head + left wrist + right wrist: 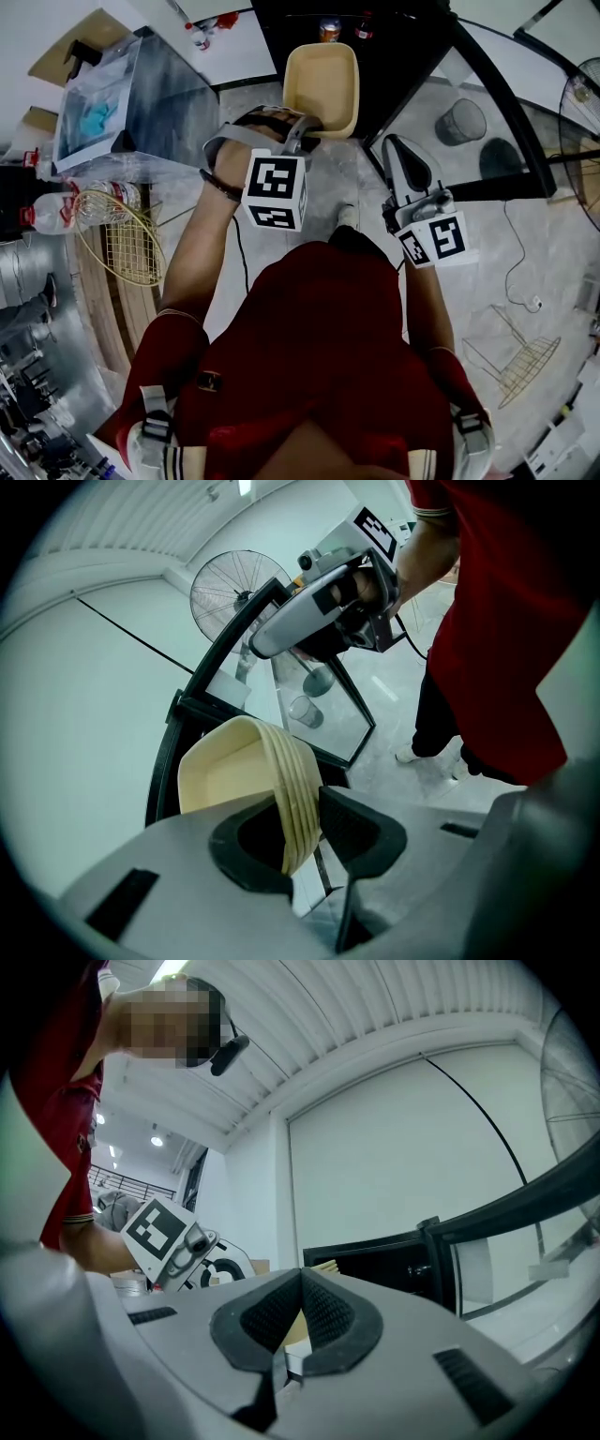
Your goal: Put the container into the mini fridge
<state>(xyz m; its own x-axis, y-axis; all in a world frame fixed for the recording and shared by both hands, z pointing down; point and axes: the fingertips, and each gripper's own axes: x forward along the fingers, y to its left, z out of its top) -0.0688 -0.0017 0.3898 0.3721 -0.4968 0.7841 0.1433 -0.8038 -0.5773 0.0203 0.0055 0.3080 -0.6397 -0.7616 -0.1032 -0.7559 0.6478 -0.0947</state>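
Note:
A cream, ribbed-rim container hangs in front of the black mini fridge, whose glass door stands open to the right. My left gripper is shut on the container's near rim. In the left gripper view the rim runs between the two pads of the left gripper. My right gripper hovers to the right of the container, near the door, shut and empty. In the right gripper view its pads meet at the right gripper's tip, with the fridge beyond.
A can stands inside the fridge. At the left are a glass-topped box, water bottles and a wire basket. A grey bin, a fan and a wire rack occupy the floor at the right.

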